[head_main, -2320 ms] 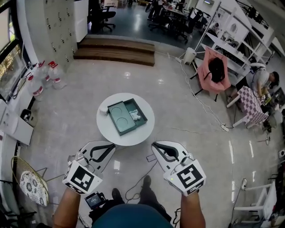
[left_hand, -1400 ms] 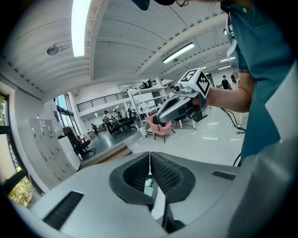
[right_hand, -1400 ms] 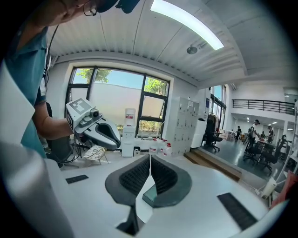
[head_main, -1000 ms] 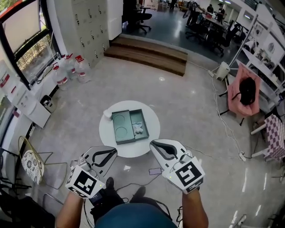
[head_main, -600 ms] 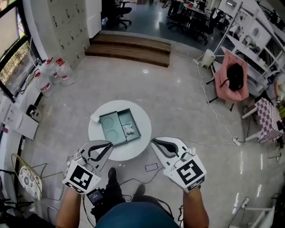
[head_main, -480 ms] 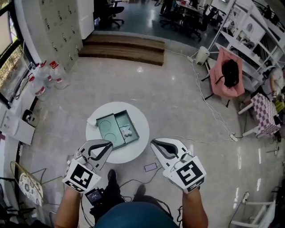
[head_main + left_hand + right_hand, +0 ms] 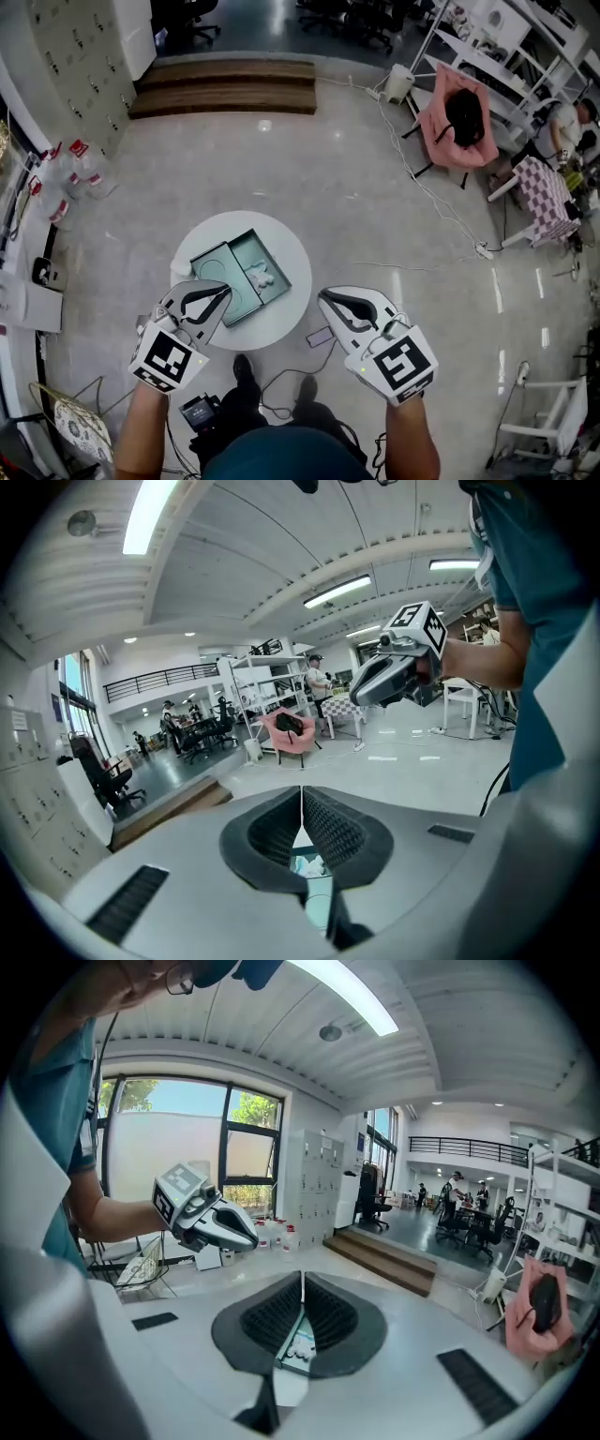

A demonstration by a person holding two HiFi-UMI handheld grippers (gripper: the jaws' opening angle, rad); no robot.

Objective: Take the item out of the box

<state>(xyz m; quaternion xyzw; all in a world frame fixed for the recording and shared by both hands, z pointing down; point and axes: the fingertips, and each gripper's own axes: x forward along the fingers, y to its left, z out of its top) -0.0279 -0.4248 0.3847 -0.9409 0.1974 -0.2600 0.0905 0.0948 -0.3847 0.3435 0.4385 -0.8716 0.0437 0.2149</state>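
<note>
Editor: How much room around the box?

Photographer: A round white desk (image 7: pixel 286 246) stands alone on glossy pale floor (image 7: pixel 375 216), with open tile on every side. Wooden steps (image 7: pixel 225 86) and a pink chair (image 7: pixel 457 122) stand well apart from it. The shallow, straight-edged teal box (image 7: pixel 214 272) lies open inside the desk's rim.

Editor: And the item?

Photographer: A small, lumpy white item (image 7: pixel 260 277) sits in the box's right half.

Editor: The hand-held grippers?

Photographer: Smooth white shells with ribbed black pads. In the head view the left hand-held gripper (image 7: pixel 221 293) shows over the desk's near edge, and the right hand-held gripper (image 7: pixel 325 300) is just beside the rim — each with jaws pressed together, holding nothing.
</note>
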